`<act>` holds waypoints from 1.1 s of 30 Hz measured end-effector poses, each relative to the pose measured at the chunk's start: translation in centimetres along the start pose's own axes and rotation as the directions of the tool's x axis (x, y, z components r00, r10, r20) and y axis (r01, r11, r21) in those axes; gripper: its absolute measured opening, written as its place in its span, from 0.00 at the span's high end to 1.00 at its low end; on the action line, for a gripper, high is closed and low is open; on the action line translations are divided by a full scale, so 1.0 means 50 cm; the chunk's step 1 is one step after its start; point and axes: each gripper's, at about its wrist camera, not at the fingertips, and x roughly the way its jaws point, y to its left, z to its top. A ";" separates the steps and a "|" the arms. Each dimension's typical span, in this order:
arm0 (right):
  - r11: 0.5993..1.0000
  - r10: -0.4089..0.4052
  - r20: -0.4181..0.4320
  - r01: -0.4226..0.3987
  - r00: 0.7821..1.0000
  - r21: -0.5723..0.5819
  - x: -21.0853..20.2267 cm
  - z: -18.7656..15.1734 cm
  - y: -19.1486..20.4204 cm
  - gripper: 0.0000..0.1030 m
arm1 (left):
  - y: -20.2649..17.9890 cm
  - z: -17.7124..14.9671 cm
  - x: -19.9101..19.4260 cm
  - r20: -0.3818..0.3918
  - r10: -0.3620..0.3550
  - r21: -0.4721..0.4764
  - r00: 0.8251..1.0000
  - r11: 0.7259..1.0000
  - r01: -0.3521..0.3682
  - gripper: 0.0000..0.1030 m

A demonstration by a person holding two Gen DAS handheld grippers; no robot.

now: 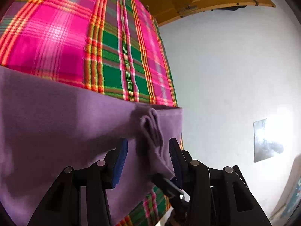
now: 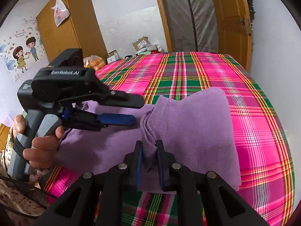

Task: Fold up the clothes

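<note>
Right tool (image 2: 149,162) is clamped on a bunched fold of the purple garment (image 2: 197,131), its two black fingers pressing the fleece between their blue pads near the bottom of its own view. Left tool (image 1: 147,156) stands apart, the cloth hanging loose between its blue pads without being pressed; in the right wrist view that left tool (image 2: 135,111) is seen from the side, its upper and lower fingers spread and level just beside the crumpled edge.

Largest of all is the bed (image 2: 263,122), covered by a pink, green and orange plaid sheet that fills most of both views. On it, toward the near edge, lies the purple garment, partly folded over itself, with one rounded flap spread toward the bed's middle. Behind the bed stand a wooden wardrobe (image 2: 71,28) and a wooden door (image 2: 233,18). A person's hand (image 2: 41,146) grips the grey handle of the left tool at the left side.
</note>
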 end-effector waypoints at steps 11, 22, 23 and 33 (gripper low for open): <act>0.999 0.042 -0.015 -0.043 0.999 -0.014 0.007 -0.008 0.032 0.86 | -0.007 -0.004 0.061 -0.109 -0.009 -0.034 0.994 0.999 0.006 0.55; 0.998 0.056 -0.022 -0.056 0.998 0.009 0.008 -0.011 0.038 0.84 | -0.005 -0.015 0.043 -0.072 0.044 0.013 0.996 0.999 -0.043 0.91; 0.998 0.056 -0.027 -0.055 0.998 0.010 0.009 -0.011 0.038 0.83 | -0.005 -0.016 0.043 -0.071 0.042 0.014 0.997 0.999 -0.041 0.91; 1.000 0.010 -0.003 -0.010 1.000 0.002 -0.042 -0.023 0.002 0.58 | -0.033 -0.018 0.012 -0.056 -0.060 0.026 0.997 0.998 0.061 0.91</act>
